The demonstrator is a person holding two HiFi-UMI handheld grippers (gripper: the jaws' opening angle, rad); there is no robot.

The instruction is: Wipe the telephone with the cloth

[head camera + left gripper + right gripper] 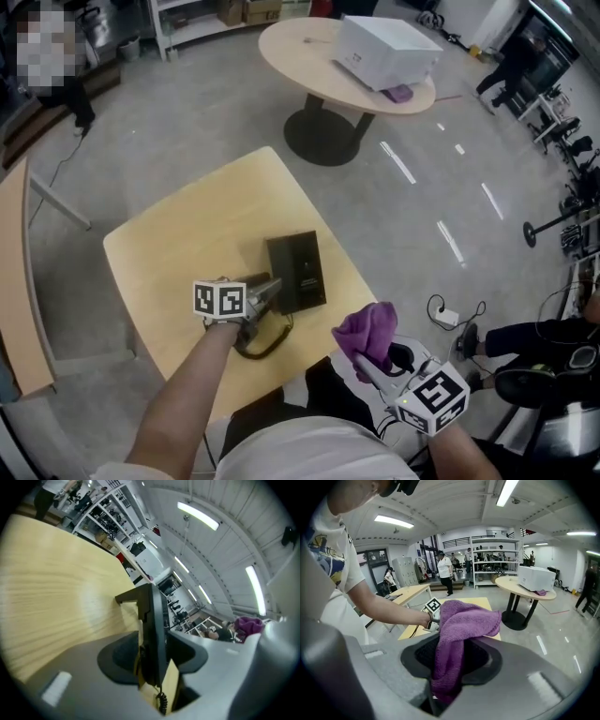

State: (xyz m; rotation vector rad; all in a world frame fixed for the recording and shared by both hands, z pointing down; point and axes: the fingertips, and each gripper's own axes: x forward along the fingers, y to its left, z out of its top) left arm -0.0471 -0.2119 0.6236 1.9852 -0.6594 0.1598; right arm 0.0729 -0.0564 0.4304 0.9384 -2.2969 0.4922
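Wooden table (187,244), black telephone (298,272), purple cloth (367,333)

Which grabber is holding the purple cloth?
The right gripper: its jaws are shut on the purple cloth. The left gripper has no cloth; its open jaws stand around the edge of the black telephone on the table.

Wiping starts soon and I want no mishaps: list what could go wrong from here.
The telephone sits ungripped inside the open left claw, near the table edge; a wipe might slide it off.
Its cord loops beside that claw and could snag.
The cloth hangs bunched in the right claw, so it may wipe unevenly.
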